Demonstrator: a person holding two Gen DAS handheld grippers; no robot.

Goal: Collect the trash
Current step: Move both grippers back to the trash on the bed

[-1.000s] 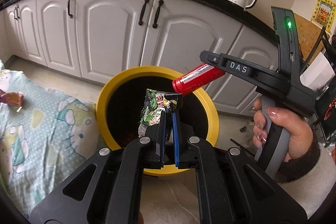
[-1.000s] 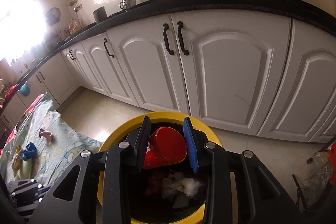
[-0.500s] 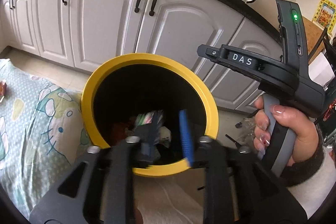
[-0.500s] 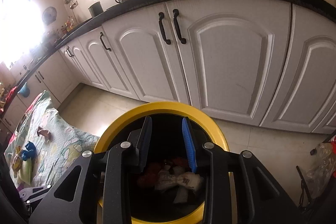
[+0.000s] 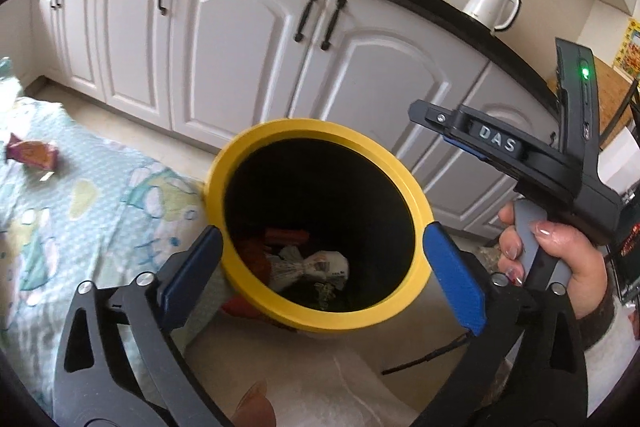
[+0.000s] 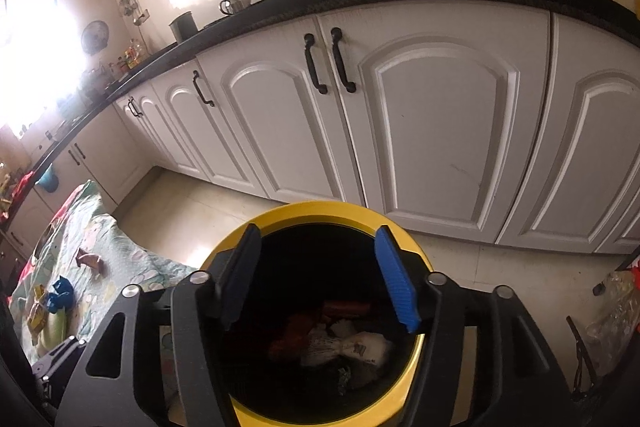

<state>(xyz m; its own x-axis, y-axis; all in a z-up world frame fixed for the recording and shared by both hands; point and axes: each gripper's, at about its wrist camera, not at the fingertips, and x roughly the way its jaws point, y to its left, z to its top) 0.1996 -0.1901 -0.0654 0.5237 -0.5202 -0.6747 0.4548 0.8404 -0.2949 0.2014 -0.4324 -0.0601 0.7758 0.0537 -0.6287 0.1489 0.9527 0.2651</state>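
A yellow-rimmed bin (image 5: 256, 139) with a black inside stands on the floor before white cabinets; it also shows in the right wrist view (image 6: 320, 209). Several pieces of trash lie at its bottom: a white crumpled wrapper (image 5: 316, 265), red pieces (image 5: 286, 235), and in the right wrist view the same white wrapper (image 6: 352, 347). My left gripper (image 5: 324, 267) is open wide and empty just above the bin's near rim. My right gripper (image 6: 320, 279) is open and empty over the bin mouth; it shows from the side in the left wrist view (image 5: 460, 139).
A patterned cloth (image 5: 80, 211) covers the surface left of the bin, with a purple snack wrapper (image 5: 32, 155) on it. In the right wrist view more litter (image 6: 56, 297) lies on that cloth (image 6: 120, 251). A white kettle (image 5: 492, 3) stands on the black counter.
Both grippers opened and let go: the green wrapper from the left and the red cylinder from the right dropped into the bin. The left gripper then opened wider and shifted left.
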